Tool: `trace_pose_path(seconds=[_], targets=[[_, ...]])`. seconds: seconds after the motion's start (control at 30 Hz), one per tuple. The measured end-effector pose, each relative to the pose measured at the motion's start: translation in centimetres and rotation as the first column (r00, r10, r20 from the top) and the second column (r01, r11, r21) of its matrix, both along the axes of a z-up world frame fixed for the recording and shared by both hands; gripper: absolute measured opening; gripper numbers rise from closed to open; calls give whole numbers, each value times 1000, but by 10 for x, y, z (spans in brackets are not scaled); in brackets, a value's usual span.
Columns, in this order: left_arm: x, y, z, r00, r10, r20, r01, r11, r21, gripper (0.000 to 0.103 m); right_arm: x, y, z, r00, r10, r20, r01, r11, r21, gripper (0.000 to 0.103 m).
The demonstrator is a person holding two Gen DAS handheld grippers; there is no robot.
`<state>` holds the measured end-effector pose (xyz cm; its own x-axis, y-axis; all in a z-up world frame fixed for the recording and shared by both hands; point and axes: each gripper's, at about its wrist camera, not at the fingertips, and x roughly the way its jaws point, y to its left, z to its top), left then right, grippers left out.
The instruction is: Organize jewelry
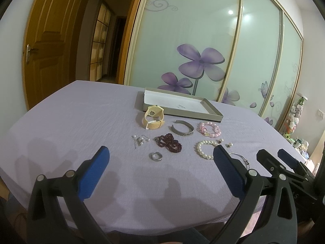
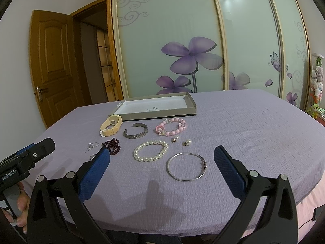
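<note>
Jewelry lies spread on a lilac cloth before a shallow grey box [image 1: 211, 109] [image 2: 192, 102] with a white inside. I see a cream watch [image 1: 152, 117] [image 2: 111, 126], a dark metal cuff [image 1: 182, 130] [image 2: 135, 133], a pink bead bracelet [image 1: 209, 129] [image 2: 171, 129], a dark red bead strand [image 1: 168, 142] [image 2: 112, 145], a pearl bracelet [image 1: 204, 148] [image 2: 150, 150], a thin silver bangle [image 2: 186, 166], a ring [image 1: 155, 156], pearl earrings [image 2: 180, 140] and a small pearl chain [image 1: 140, 140]. My left gripper [image 1: 161, 158] and right gripper [image 2: 162, 157] hover open near the table's front, holding nothing.
The cloth-covered table [image 2: 254, 126] has bare room on the right and front. Sliding glass wardrobe doors [image 1: 203, 40] with purple flowers stand behind it, a wooden door [image 1: 50, 46] at the left. Soft toys [image 2: 316, 81] hang at the far right. A hand [image 2: 20, 203] holds the left gripper.
</note>
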<state>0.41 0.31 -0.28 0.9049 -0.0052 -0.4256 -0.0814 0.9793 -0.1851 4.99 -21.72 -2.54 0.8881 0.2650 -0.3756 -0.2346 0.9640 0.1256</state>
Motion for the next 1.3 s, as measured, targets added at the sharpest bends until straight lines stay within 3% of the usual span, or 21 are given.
trace_pose_path(seconds=[1.3], targets=[[-1,7,0,1000,4,-6,-4,1000,-10,101,0,-4,0,1000,0,-1,0,1000,0,102]])
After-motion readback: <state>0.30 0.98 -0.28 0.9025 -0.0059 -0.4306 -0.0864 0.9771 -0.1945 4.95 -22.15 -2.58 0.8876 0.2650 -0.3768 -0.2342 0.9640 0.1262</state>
